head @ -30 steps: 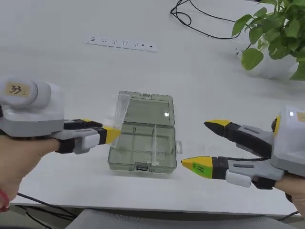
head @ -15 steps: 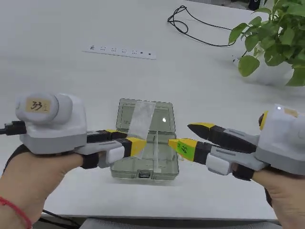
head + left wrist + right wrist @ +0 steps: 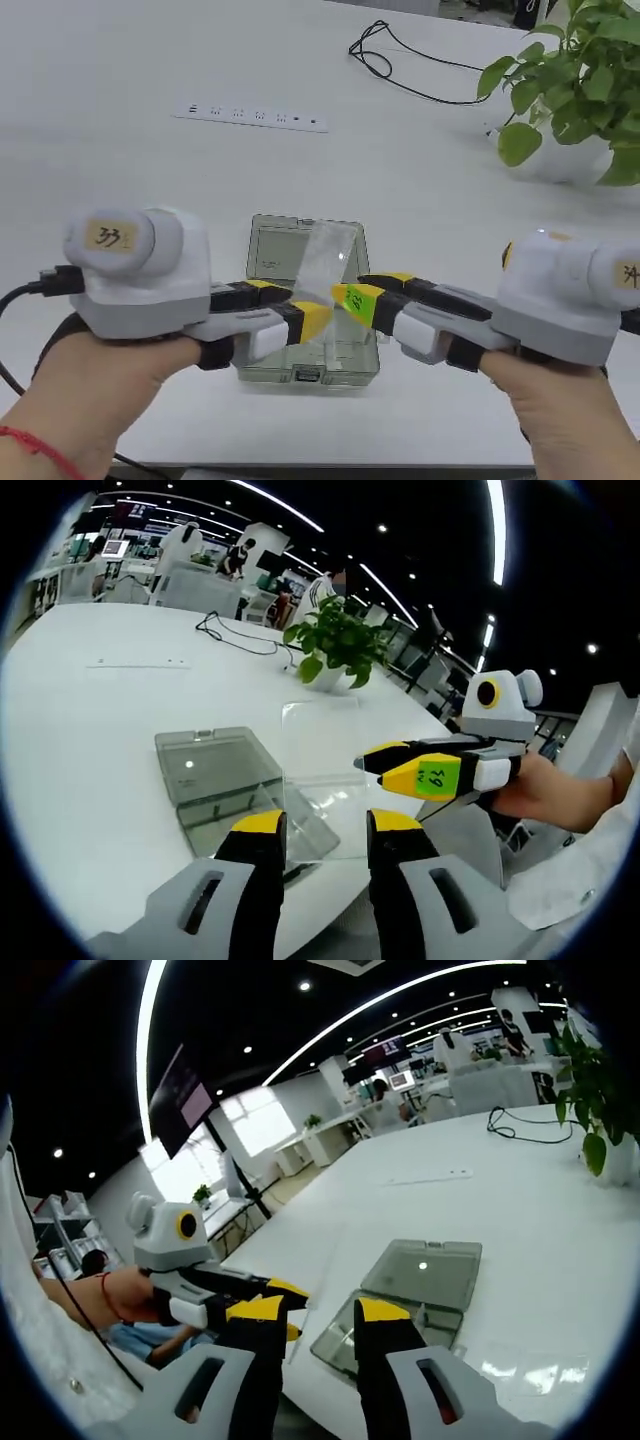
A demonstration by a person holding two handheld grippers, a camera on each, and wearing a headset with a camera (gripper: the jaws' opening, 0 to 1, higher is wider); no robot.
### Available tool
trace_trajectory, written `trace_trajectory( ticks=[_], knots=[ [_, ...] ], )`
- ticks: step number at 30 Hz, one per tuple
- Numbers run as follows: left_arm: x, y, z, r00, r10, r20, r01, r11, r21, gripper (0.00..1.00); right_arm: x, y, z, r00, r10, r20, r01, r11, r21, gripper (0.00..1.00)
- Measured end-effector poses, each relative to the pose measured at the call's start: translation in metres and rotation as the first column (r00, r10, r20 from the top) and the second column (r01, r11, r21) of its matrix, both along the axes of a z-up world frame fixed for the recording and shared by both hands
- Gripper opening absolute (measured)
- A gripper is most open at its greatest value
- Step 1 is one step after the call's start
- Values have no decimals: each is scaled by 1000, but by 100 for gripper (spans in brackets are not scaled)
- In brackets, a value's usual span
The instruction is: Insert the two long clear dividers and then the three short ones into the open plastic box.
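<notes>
The open clear-grey plastic box (image 3: pixel 300 250) lies near the table's front edge, lid flat behind its base. My left gripper (image 3: pixel 297 306) hovers over the base, shut on a clear divider (image 3: pixel 326 260) that stands up from its tips. In the left gripper view the divider (image 3: pixel 322 750) spans the gap between my left gripper's (image 3: pixel 325 825) jaws, above the box (image 3: pixel 215 780). My right gripper (image 3: pixel 363 290) is open and holds nothing, its tips just right of the divider's lower end. In the right gripper view my right gripper (image 3: pixel 322 1315) faces the left gripper (image 3: pixel 290 1310) across the box (image 3: pixel 415 1270).
A white power strip (image 3: pixel 250 115) lies at the back of the table. A black cable (image 3: pixel 400 70) loops behind it, and a potted plant (image 3: pixel 570 90) stands at the back right. Clear flat pieces (image 3: pixel 525 1370) lie on the table right of the box.
Both grippers have closed in over the box. The left one carried the divider rightwards, and the right one moved left until its tips are beside it.
</notes>
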State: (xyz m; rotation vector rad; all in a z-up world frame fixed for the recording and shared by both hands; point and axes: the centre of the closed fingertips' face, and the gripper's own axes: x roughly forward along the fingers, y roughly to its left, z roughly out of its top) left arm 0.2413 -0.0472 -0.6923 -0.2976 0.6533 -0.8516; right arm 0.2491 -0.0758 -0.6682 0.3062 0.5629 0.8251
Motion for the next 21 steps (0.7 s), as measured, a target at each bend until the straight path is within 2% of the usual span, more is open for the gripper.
trace_trajectory(
  ticks=[7,13,15,21],
  knots=[
    [-2,-4,1,999,-27,21,26,999,19,30,-1,5,-5,999,-14,-29,14,1000,-1,22],
    [-5,-7,2,999,-42,24,42,999,14,30,-1,9,-9,998,-24,-54,24,1000,-1,15],
    [-5,-8,2,999,-44,23,44,999,14,30,-3,10,-10,997,-34,-72,35,999,7,9],
    [-4,-10,-1,999,-43,29,42,999,24,29,-1,10,-10,995,-63,-75,62,998,-13,7]
  ],
)
